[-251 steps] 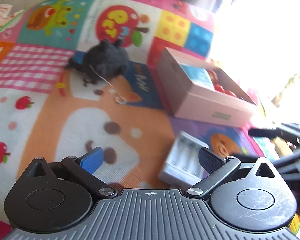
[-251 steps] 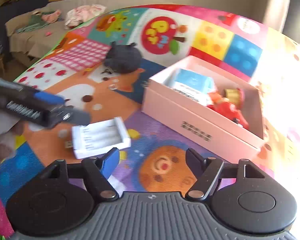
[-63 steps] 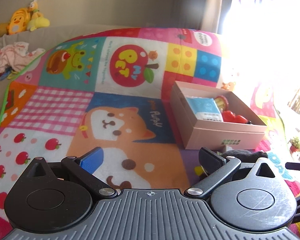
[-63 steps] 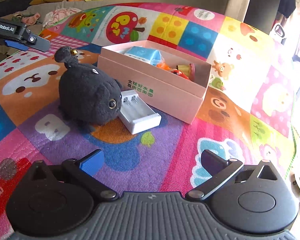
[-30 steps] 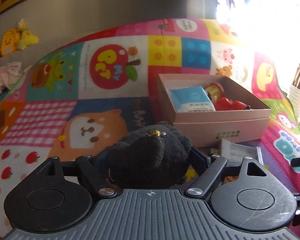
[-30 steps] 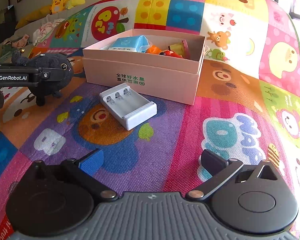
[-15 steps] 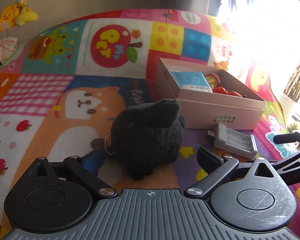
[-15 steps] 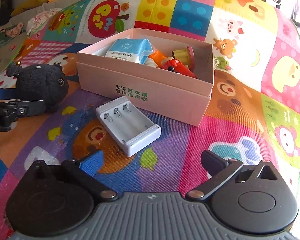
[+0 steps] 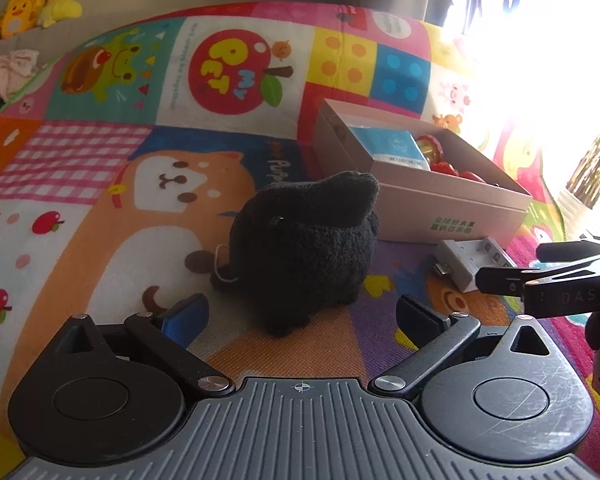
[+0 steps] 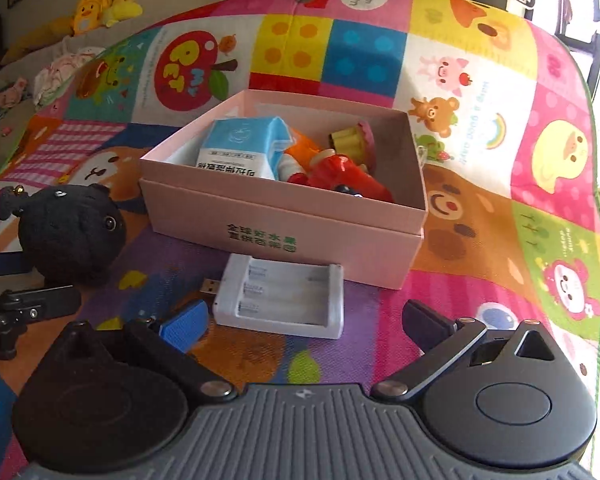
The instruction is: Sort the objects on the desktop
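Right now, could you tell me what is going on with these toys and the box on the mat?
A person with a gripper in each hand is sorting things on a colourful play mat. The left gripper is opening, its pads clear of the black plush toy that stands on the mat between them. The right gripper is open just short of the white battery charger. Both items lie outside the pink box, which already holds a blue packet and a red toy.
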